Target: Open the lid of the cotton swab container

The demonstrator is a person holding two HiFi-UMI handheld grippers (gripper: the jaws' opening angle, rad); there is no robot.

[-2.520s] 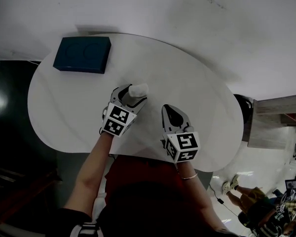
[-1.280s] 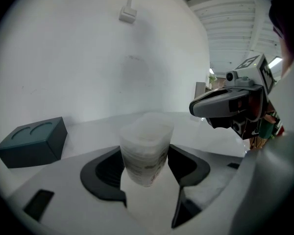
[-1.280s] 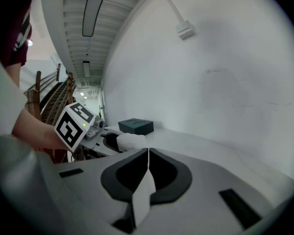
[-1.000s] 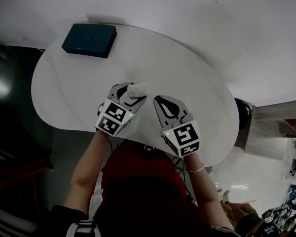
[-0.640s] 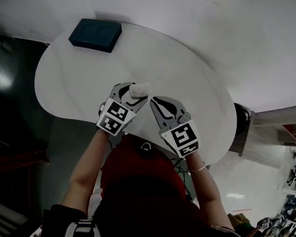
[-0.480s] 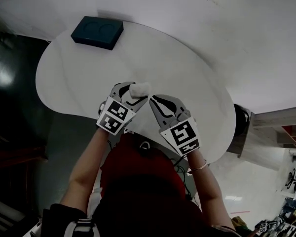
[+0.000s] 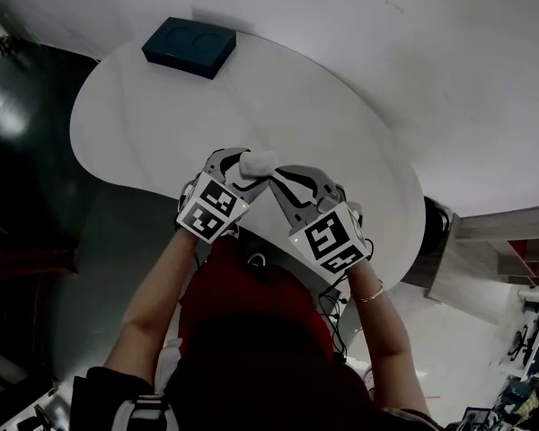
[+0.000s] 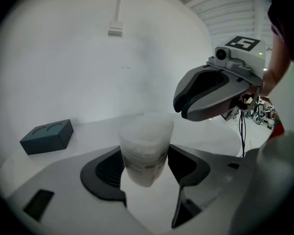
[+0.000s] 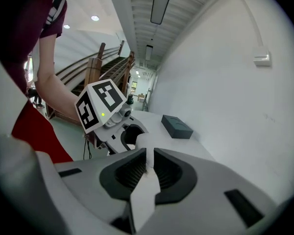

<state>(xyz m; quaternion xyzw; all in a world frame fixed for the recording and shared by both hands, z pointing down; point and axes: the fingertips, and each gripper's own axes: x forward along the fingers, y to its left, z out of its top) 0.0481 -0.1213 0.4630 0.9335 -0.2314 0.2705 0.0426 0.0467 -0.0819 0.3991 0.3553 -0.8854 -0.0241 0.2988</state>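
The cotton swab container (image 7: 256,162), a translucent white tub with a white lid, is held upright above the table's near edge, with my left gripper (image 7: 241,169) shut on its sides. In the left gripper view the pads press on the container (image 8: 146,151) from both sides. My right gripper (image 7: 277,175) has its tips at the container's right side by the lid. Its jaws have just been opening and stand a narrow slit apart (image 9: 149,163). Through the slit the container (image 9: 139,142) shows just beyond the tips; no pad presses on it.
A dark blue box (image 7: 190,48) lies at the far end of the rounded white table (image 7: 153,124), close to the white wall. A dark floor lies to the left of the table. The person's arms and red top fill the near side.
The right gripper has rolled and swung left until its tips reach the container. Both hands have drifted a little toward the table's near edge; the left still holds the container.
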